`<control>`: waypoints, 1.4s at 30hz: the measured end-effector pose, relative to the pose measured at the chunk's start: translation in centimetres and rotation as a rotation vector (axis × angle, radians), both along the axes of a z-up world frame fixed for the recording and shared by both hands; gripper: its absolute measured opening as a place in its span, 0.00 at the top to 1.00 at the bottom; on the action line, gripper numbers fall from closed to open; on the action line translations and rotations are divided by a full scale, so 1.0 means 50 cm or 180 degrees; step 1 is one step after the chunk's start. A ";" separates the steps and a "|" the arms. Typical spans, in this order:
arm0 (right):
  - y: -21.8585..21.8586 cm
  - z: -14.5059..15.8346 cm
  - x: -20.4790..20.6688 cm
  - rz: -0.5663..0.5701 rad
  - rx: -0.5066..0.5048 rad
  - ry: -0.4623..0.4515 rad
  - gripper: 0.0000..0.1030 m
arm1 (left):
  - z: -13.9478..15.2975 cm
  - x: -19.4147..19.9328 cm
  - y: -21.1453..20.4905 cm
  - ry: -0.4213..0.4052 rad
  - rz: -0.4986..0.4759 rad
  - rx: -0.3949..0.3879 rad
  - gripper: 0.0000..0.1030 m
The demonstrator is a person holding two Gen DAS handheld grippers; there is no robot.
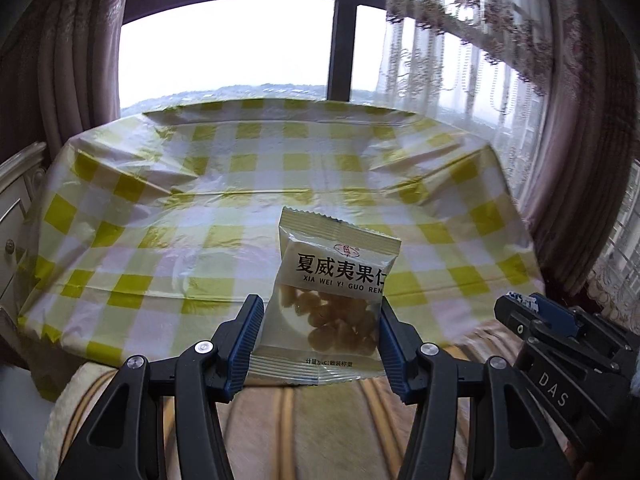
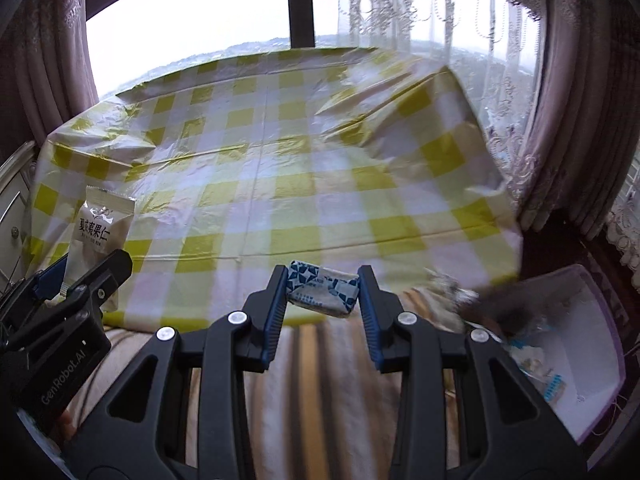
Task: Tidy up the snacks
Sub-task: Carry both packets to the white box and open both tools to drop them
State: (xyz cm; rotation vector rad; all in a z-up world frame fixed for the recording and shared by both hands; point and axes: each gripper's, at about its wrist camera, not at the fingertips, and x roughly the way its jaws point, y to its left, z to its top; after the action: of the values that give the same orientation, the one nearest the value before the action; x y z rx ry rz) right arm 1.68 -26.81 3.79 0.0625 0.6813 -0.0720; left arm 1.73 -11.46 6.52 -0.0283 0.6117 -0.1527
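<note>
My left gripper (image 1: 320, 312) is shut on a pale yellow nut packet (image 1: 332, 284) with Chinese print, held upright above the near edge of the table. It also shows at the left of the right wrist view (image 2: 96, 236). My right gripper (image 2: 323, 282) is shut on a small blue-and-white wrapped snack (image 2: 324, 288), held near the table's front edge. The right gripper's body shows at the right of the left wrist view (image 1: 560, 344).
The table (image 1: 200, 184) wears a wrinkled yellow-and-white checked plastic cloth. A white bin (image 2: 576, 344) with several wrapped snacks sits low at the right. A striped cushion (image 2: 304, 384) lies below. Curtains (image 2: 580, 120) and a window are behind; a white cabinet (image 1: 16, 208) stands left.
</note>
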 end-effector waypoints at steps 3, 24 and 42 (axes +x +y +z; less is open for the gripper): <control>-0.041 0.007 -0.052 -0.0075 -0.0079 -0.0061 0.62 | 0.010 -0.039 -0.036 -0.0049 -0.0184 -0.0051 0.46; -0.309 -0.058 -0.183 -0.0963 0.0060 0.0305 0.62 | -0.028 -0.063 -0.264 0.0417 -0.1407 -0.0336 0.46; -0.405 -0.040 -0.200 -0.1365 -0.0086 0.0341 0.62 | -0.048 -0.044 -0.384 0.0762 -0.1918 -0.0489 0.46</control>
State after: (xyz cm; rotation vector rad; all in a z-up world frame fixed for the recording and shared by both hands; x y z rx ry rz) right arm -8.30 -47.05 1.80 0.1792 0.7650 -0.4992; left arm -0.49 -30.65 4.13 -0.0099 0.8337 -0.7888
